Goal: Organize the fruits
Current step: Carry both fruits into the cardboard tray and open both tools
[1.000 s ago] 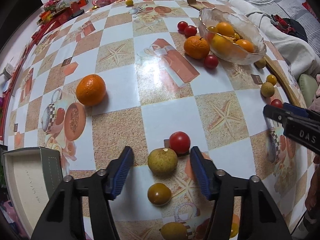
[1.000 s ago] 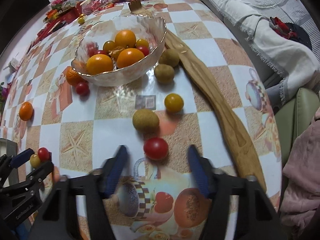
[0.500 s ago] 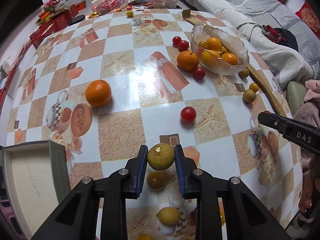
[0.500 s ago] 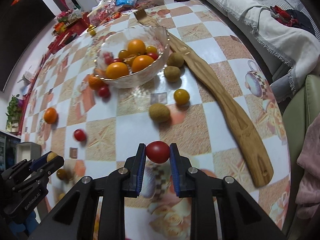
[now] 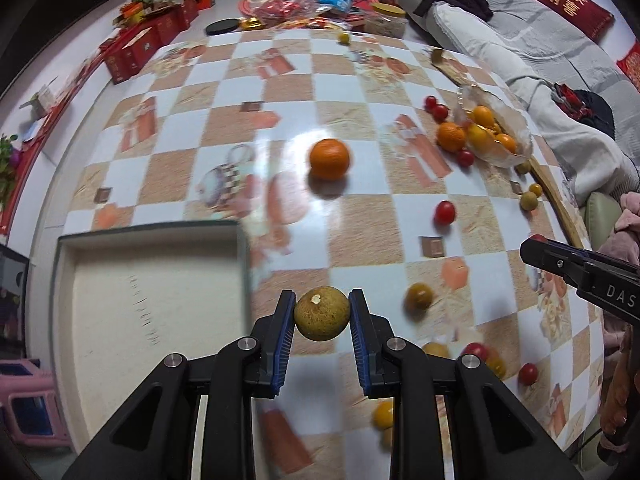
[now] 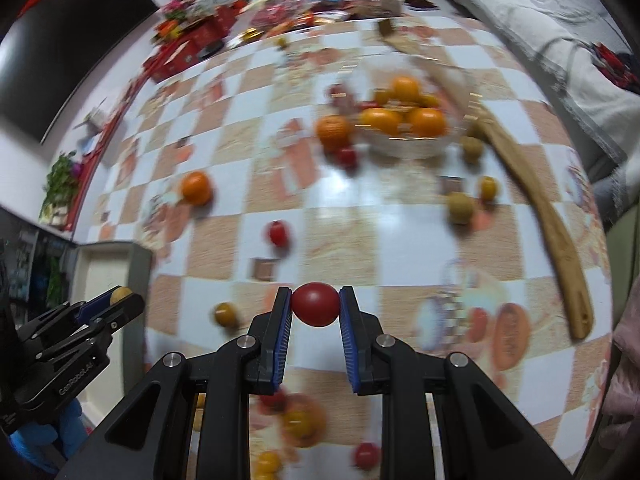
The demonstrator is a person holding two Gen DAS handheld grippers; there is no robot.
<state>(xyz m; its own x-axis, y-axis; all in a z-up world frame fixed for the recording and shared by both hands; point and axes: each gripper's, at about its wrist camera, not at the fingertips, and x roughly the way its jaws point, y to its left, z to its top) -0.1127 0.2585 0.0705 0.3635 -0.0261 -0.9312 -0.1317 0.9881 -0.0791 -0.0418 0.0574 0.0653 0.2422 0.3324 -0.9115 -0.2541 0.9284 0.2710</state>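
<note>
my left gripper (image 5: 322,320) clamped on a round brownish-green fruit (image 5: 322,319) just right of the open beige box (image 5: 152,300), right gripper (image 6: 315,306) pinching a small red tomato (image 6: 315,305) above the desk (image 6: 360,232), well short of the glass fruit bowl (image 6: 404,148)

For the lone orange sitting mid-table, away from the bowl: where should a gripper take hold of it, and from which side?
Grip the lone orange across its widest middle, one finger on either flank, coming from above or from the near side. It is round and sits free on the tablecloth with nothing touching it, so any flank looks reachable; a hold above the middle would probably slip off.
</note>
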